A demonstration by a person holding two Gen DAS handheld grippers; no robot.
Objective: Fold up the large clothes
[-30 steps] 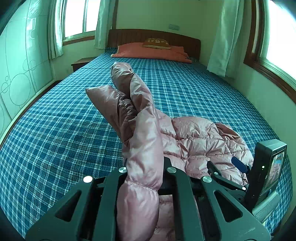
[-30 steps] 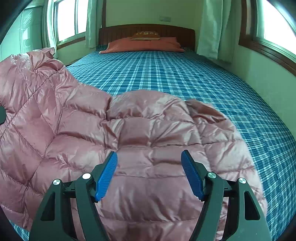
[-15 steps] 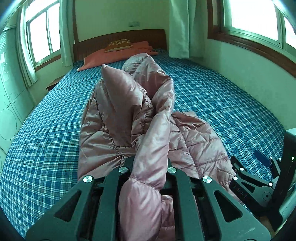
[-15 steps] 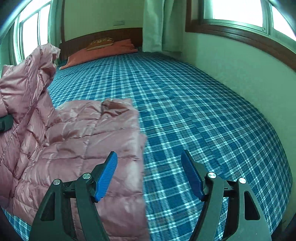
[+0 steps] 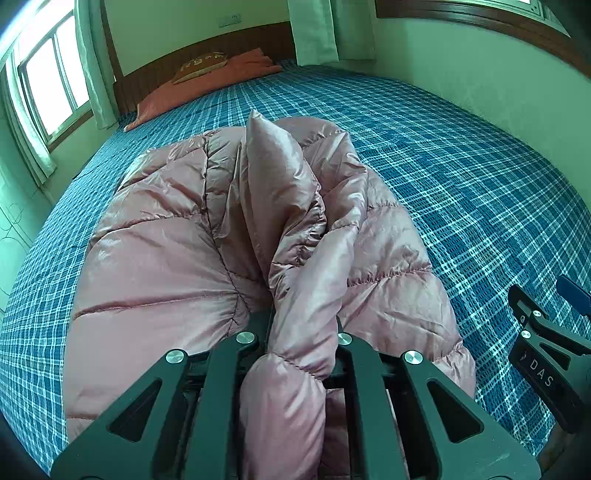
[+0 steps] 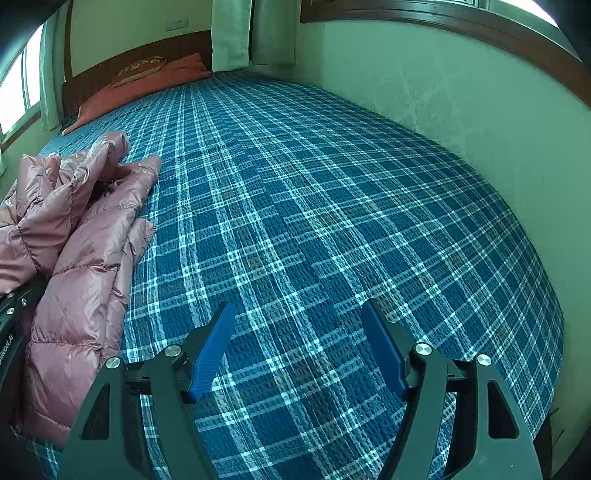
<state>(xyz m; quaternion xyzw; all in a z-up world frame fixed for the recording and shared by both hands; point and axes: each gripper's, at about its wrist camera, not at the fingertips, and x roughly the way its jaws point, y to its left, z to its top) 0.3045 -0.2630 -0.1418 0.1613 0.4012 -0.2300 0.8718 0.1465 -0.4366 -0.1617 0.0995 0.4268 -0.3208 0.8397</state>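
Observation:
A pink quilted puffer jacket (image 5: 177, 258) lies bunched on the blue plaid bed (image 5: 461, 155). My left gripper (image 5: 301, 325) is shut on a fold of the jacket, which bulges up between its jaws and hides the fingertips. In the right wrist view the jacket (image 6: 85, 236) lies at the left on the bed (image 6: 314, 206). My right gripper (image 6: 299, 343) is open and empty, blue pads apart, low over bare bedspread to the right of the jacket. It also shows at the right edge of the left wrist view (image 5: 546, 325).
An orange pillow (image 5: 207, 88) and a small brown cushion (image 5: 201, 66) lie at the wooden headboard (image 5: 192, 62). A green wall (image 6: 461, 103) runs along the bed's right side. Windows with curtains (image 5: 314, 29) are at left and right.
My left gripper has carried the held fold over and down, so the jacket now lies lower and doubled on the bed. My right gripper has swung right, off the jacket and over bare bedspread.

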